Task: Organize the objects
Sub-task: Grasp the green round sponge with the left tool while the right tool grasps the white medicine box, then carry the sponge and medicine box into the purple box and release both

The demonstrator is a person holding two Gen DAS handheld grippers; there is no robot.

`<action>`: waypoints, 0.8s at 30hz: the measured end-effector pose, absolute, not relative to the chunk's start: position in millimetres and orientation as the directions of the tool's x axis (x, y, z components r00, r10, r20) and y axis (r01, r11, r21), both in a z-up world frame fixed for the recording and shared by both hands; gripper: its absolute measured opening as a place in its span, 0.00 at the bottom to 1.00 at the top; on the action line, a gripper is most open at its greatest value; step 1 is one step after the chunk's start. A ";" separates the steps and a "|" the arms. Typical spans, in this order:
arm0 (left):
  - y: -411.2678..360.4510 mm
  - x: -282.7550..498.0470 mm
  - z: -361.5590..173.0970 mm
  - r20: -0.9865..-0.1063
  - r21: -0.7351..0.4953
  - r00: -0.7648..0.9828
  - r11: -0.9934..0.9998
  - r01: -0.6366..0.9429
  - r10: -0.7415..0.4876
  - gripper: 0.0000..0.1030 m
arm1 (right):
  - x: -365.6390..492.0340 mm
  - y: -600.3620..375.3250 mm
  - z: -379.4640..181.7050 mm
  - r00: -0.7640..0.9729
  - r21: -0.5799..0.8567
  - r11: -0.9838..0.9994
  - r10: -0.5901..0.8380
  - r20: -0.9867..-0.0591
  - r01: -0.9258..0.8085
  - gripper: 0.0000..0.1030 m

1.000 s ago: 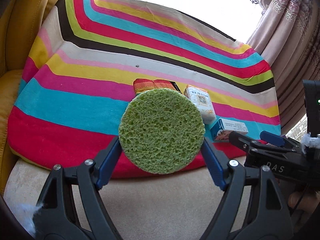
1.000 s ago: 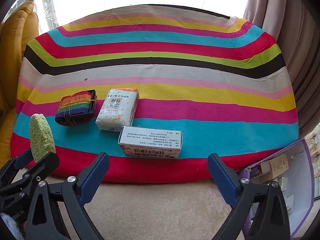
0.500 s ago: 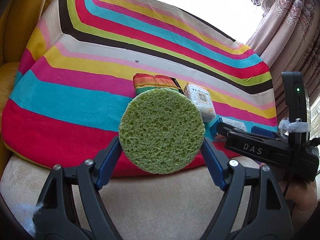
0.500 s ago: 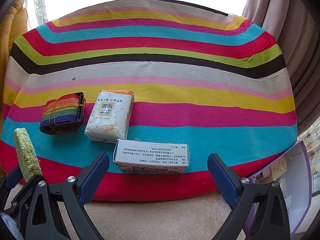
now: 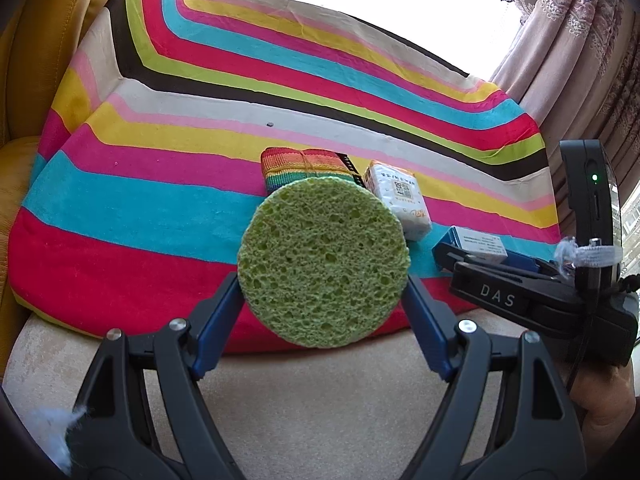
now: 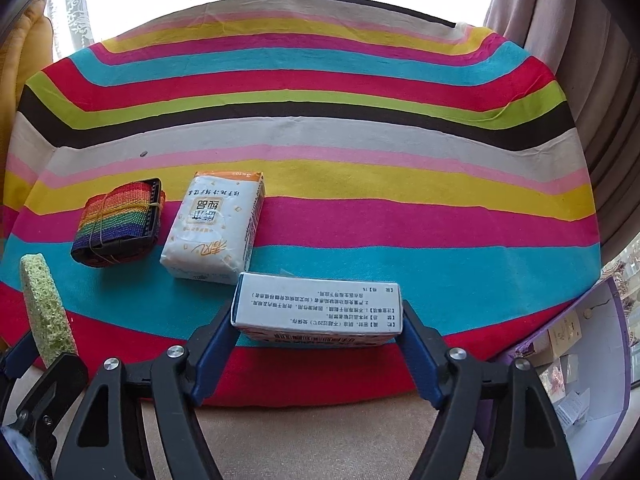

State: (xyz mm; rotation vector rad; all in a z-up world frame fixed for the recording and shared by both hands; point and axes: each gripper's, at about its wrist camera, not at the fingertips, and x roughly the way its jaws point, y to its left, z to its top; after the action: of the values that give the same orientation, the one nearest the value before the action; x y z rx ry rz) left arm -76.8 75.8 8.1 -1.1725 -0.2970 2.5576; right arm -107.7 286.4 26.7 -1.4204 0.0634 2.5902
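Note:
My left gripper (image 5: 323, 308) is shut on a round green sponge (image 5: 323, 261), held upright above the near edge of the striped cloth (image 5: 168, 184). The sponge shows edge-on in the right wrist view (image 6: 46, 312). My right gripper (image 6: 318, 338) has its two fingers on either end of a white and blue medicine box (image 6: 318, 310) that lies on the cloth; the fingers appear to touch the box ends. In the left wrist view the box (image 5: 478, 245) sits behind the right gripper (image 5: 472, 258). A rainbow strap roll (image 6: 118, 222) and a white tissue pack (image 6: 216, 226) lie on the cloth.
The cloth covers a beige cushion (image 6: 312, 440). A yellow seat back (image 5: 40, 40) stands at the left, curtains (image 6: 592, 80) at the right. An open purple box (image 6: 580, 376) with small items sits at the lower right. The strap roll (image 5: 304, 166) and tissue pack (image 5: 400, 198) lie behind the sponge.
My right gripper moved forward and closed in until its fingers flank the medicine box. My left gripper kept hold of the sponge and shifted little.

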 end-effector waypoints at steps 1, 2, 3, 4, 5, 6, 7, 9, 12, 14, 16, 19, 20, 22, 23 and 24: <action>76.8 -76.3 8.3 -0.700 -0.306 -0.617 -0.932 -0.196 0.360 0.79 | -106.9 286.3 27.4 -0.531 -0.047 -0.983 0.137 -0.836 -0.179 0.74; 78.3 -75.7 8.8 -0.701 -0.301 -0.618 -0.933 -0.198 0.357 0.79 | -105.3 287.2 28.7 -0.538 -0.042 -0.983 0.133 -0.832 -0.179 0.74; 79.5 -75.0 9.4 -0.701 -0.296 -0.618 -0.934 -0.201 0.355 0.79 | -103.0 288.6 30.3 -0.546 -0.034 -0.983 0.128 -0.828 -0.178 0.74; 80.7 -74.4 10.0 -0.701 -0.290 -0.620 -0.935 -0.204 0.353 0.79 | -100.1 289.7 31.7 -0.555 -0.023 -0.984 0.119 -0.823 -0.176 0.74; 81.7 -73.5 10.9 -0.700 -0.286 -0.621 -0.936 -0.208 0.352 0.79 | -97.3 291.6 33.3 -0.565 -0.010 -0.985 0.107 -0.818 -0.173 0.74; 83.0 -72.5 12.0 -0.699 -0.280 -0.623 -0.936 -0.214 0.351 0.79 | -94.0 292.9 34.7 -0.571 -0.003 -0.985 0.102 -0.815 -0.172 0.74; 84.3 -71.6 12.8 -0.698 -0.273 -0.625 -0.937 -0.218 0.349 0.79 | -90.0 293.6 36.4 -0.575 0.000 -0.985 0.101 -0.812 -0.173 0.74; 87.0 -69.3 14.8 -0.698 -0.265 -0.627 -0.938 -0.224 0.346 0.79 | -82.0 296.2 39.3 -0.588 0.007 -0.985 0.095 -0.803 -0.170 0.74; 90.8 -66.8 17.8 -0.701 -0.253 -0.626 -0.939 -0.232 0.343 0.79 | -67.4 302.1 43.1 -0.601 0.016 -0.985 0.091 -0.794 -0.171 0.74; 94.6 -64.4 21.0 -0.699 -0.250 -0.624 -0.937 -0.243 0.348 0.79 | -58.0 308.3 44.8 -0.608 0.030 -0.984 0.085 -0.789 -0.177 0.74; 99.3 -61.2 24.5 -0.697 -0.254 -0.620 -0.932 -0.257 0.361 0.79 | -48.7 315.4 46.9 -0.612 0.053 -0.981 0.075 -0.787 -0.189 0.74; 109.2 -56.7 28.4 -0.697 -0.261 -0.608 -0.924 -0.279 0.380 0.79 | -37.2 326.8 50.6 -0.615 0.064 -0.976 0.081 -0.784 -0.210 0.74; 113.3 -55.4 29.4 -0.697 -0.261 -0.604 -0.921 -0.288 0.387 0.79 | -33.6 330.1 52.6 -0.617 0.062 -0.974 0.086 -0.782 -0.216 0.74; 124.3 -52.2 31.1 -0.697 -0.257 -0.596 -0.915 -0.312 0.399 0.79 | -26.5 337.4 56.4 -0.620 0.055 -0.971 0.104 -0.778 -0.232 0.74; 129.8 -50.8 32.0 -0.697 -0.254 -0.592 -0.911 -0.324 0.405 0.79 | -23.2 341.7 58.2 -0.620 0.049 -0.969 0.116 -0.776 -0.243 0.74; 135.6 -49.6 33.3 -0.697 -0.254 -0.587 -0.907 -0.336 0.413 0.79 | -20.2 345.8 60.1 -0.620 0.040 -0.966 0.133 -0.773 -0.256 0.74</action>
State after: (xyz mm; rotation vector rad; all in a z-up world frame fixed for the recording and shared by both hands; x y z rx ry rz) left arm -49.6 135.6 33.3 -1.1201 -0.1324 2.4727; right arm -20.2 345.8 60.1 -1.2413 0.2151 2.6391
